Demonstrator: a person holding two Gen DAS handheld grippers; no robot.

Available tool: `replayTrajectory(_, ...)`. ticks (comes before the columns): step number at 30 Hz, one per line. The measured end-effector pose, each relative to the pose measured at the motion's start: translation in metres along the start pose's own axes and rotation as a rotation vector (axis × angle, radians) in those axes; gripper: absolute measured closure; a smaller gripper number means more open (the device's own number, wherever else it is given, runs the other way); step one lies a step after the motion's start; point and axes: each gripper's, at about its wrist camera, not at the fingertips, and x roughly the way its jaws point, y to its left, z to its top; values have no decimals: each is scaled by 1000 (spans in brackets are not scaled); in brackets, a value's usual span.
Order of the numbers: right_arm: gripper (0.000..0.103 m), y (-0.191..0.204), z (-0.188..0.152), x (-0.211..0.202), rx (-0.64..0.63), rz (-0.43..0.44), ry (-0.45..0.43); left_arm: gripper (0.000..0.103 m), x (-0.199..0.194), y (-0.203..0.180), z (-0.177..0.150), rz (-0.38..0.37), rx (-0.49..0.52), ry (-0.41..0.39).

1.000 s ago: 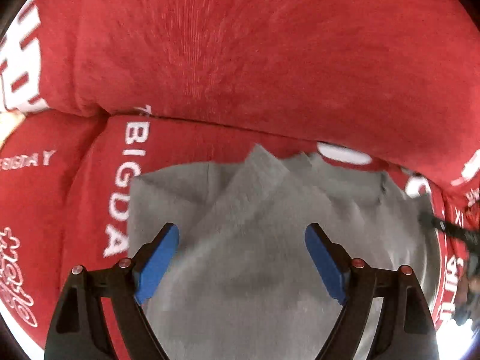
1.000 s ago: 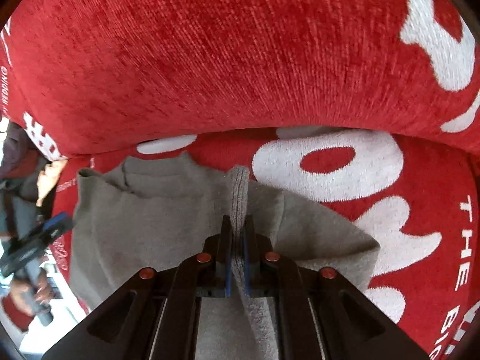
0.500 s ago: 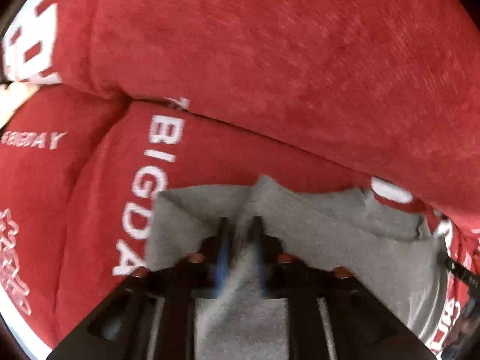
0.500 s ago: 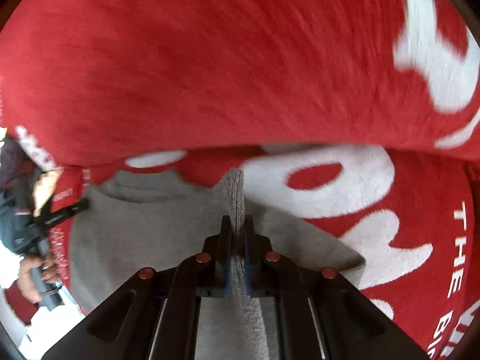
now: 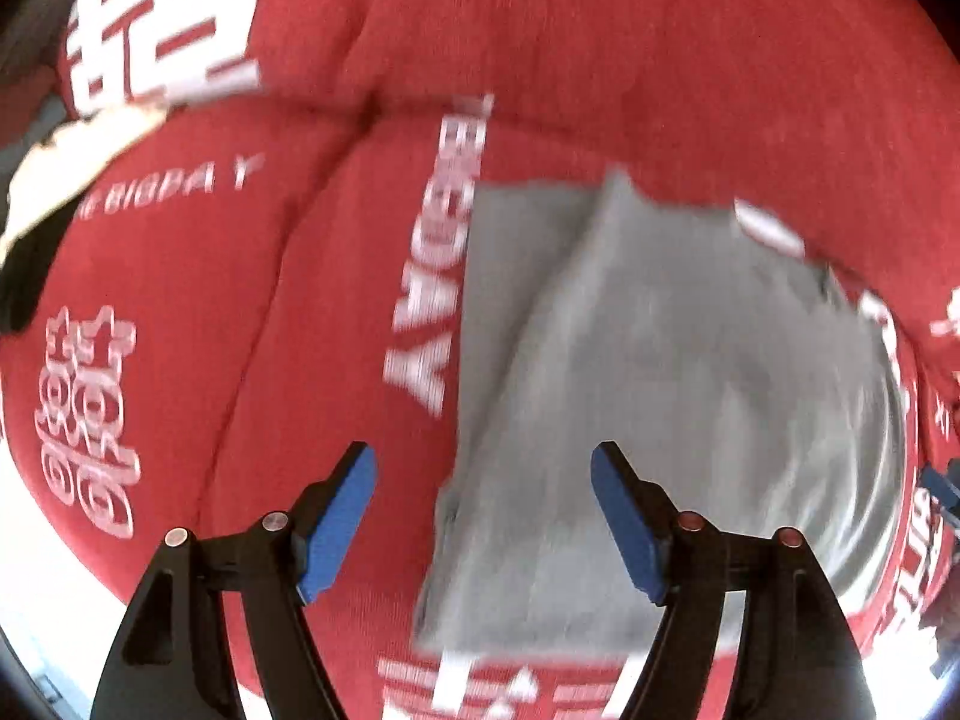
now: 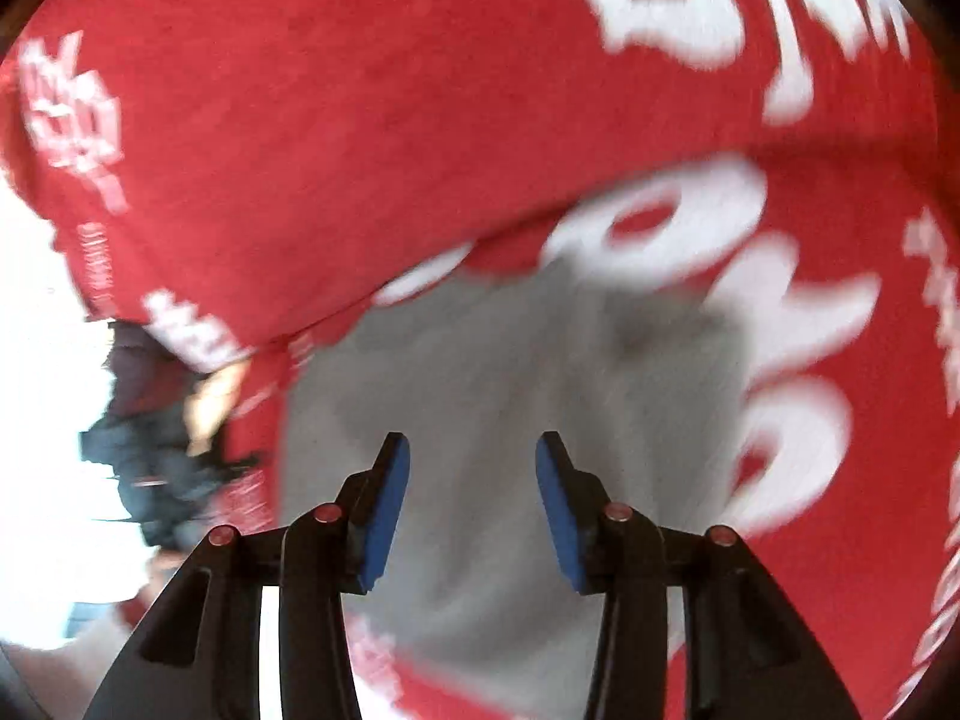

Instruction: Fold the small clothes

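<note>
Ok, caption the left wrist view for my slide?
Left gripper, fingers opening and empty, above folded grey garment on red printed cover.

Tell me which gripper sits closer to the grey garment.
Right, as far as the blur allows. The right gripper hovers over the middle of the grey garment, jaws opening and empty; the left gripper hangs over its edge, also opening.

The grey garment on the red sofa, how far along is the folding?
Done: the grey garment lies on the red cushion with a flap laid over it, roughly squared. In hand: nothing; the left gripper and right gripper are opening with nothing between the pads. Left: possibly another fold; blur hides how tidy the edges are.
</note>
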Motion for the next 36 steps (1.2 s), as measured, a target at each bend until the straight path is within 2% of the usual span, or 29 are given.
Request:
replayTrajectory(2,53,4,-36,4,33,61,56,28,3,4,-19,-17,-11,23)
replayTrajectory(5,53,2,-91,18,117,111,135,28,14,16,-41,-90,-46,56)
replayTrajectory(8,53,-15,-130,27,234,101,150,28,25,18,-50,-138,-3,67)
replayTrajectory(10,49,-29,-150,26,332,76,112,28,28,15,-55,-157,38,74)
replayTrajectory(12,43,-39,-165,20,407,38,35,29,27,14,-58,-185,62,79)
replayTrajectory(14,42,-52,-177,10,489,29,-66,31,27,15,-58,-220,78,77)
replayTrajectory(15,42,-58,-177,6,524,34,-104,44,26,17,-57,-234,84,74)
replayTrajectory(17,42,-71,-180,5,617,60,-189,58,31,19,-55,-245,97,89)
replayTrajectory(18,42,-79,-182,9,678,89,-226,90,33,21,-55,-263,103,96)
replayTrajectory(19,49,-86,-184,10,720,122,-253,97,36,23,-55,-280,108,121)
replayTrajectory(20,61,-89,-182,9,761,142,-271,97,34,26,-55,-280,106,120)
replayTrajectory(21,89,-89,-180,9,777,124,-262,97,29,30,-56,-296,111,104)
replayTrajectory(25,90,-74,-166,-14,650,69,-249,97,21,42,-65,-316,123,76)
replayTrajectory(27,90,-68,-160,-25,586,11,-239,97,27,45,-70,-317,119,81)
replayTrajectory(31,90,-77,-156,-9,547,-127,-158,97,29,45,-73,-305,110,60)
replayTrajectory(33,90,-78,-156,-4,521,-142,-150,97,24,49,-75,-299,98,46)
replayTrajectory(35,88,-71,-153,-6,508,-159,-142,78,19,55,-77,-258,91,43)
replayTrajectory(36,83,-67,-152,-6,498,-170,-136,47,17,56,-78,-217,92,39)
